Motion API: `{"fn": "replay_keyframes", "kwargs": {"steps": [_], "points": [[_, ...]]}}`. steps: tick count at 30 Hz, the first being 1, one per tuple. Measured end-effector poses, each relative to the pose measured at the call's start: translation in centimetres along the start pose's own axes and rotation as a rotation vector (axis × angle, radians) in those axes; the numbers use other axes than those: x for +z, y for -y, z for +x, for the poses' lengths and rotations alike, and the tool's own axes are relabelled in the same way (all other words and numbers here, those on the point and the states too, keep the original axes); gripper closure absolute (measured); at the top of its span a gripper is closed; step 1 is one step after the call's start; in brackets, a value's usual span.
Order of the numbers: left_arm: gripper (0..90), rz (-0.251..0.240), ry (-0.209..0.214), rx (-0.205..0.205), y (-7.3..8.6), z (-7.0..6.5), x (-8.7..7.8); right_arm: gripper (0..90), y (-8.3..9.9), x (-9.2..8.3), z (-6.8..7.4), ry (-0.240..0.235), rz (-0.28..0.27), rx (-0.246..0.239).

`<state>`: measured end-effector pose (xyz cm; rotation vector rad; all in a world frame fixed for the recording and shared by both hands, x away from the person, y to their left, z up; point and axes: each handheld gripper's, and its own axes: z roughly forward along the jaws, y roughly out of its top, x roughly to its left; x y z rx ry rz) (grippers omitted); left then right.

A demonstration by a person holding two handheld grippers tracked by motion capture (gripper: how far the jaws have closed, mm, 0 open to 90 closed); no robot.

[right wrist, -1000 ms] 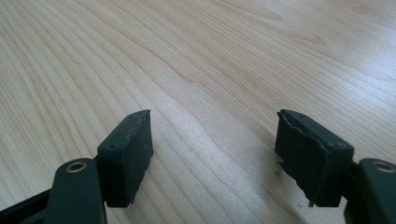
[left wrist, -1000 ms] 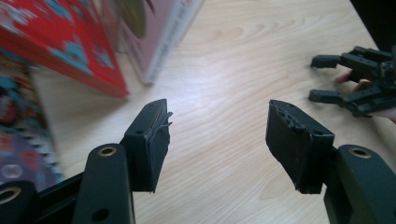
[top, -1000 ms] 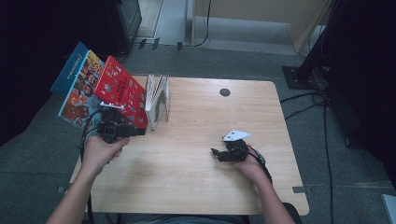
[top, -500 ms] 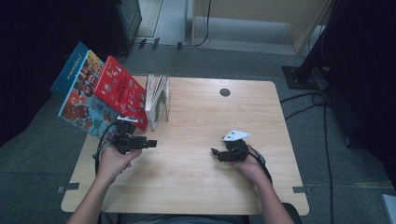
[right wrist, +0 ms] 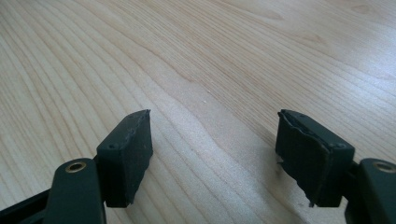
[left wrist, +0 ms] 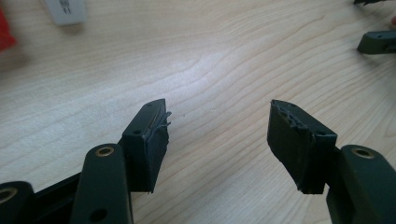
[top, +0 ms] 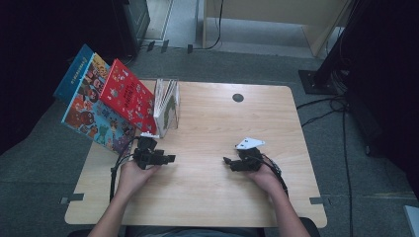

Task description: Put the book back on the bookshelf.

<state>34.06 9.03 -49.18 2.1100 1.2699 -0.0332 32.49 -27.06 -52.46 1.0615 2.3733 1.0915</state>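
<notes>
Jaws apart and empty on both the left gripper [top: 168, 159] and right gripper [top: 227, 161], so approach the books [top: 165, 101] squarely.

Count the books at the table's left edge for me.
3 clearly: a blue book outermost, a cartoon-covered book and a red book leaning together. The clear holder beside them has thin ones, uncountable.

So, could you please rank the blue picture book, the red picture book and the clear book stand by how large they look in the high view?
1. Blue picture book, largest.
2. Red picture book.
3. Clear book stand, smallest.
The red book overlaps the blue one, so part of the blue cover is hidden.
</notes>
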Motion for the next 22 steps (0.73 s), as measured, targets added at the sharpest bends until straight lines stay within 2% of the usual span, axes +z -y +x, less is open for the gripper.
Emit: {"fn": "replay_keyframes", "kwargs": {"steps": [1,6,10,14,19,22], "points": [[38.1,0.012,0.004,-0.002,0.07,0.02,0.30,26.4,0.00,0.01,0.02,0.000,0.000,0.000],[38.1,-0.002,0.015,0.006,-0.02,0.05,0.74,23.3,-0.01,0.03,0.20,-0.002,0.007,0.004],[37.6,-0.017,-0.005,0.025,-0.01,-0.02,0.88,19.2,0.02,0.03,0.31,0.004,0.013,0.005],[36.9,-0.022,0.001,0.017,-0.01,0.02,0.90,17.6,0.12,-0.06,0.37,0.008,0.016,0.008],[35.6,-0.028,-0.017,0.073,0.19,-0.28,1.03,17.3,0.20,-0.15,0.41,0.011,0.017,0.013],[35.2,-0.037,-0.012,0.077,0.27,-0.20,1.05,17.2,0.22,-0.17,0.41,0.011,0.018,0.013]]}}
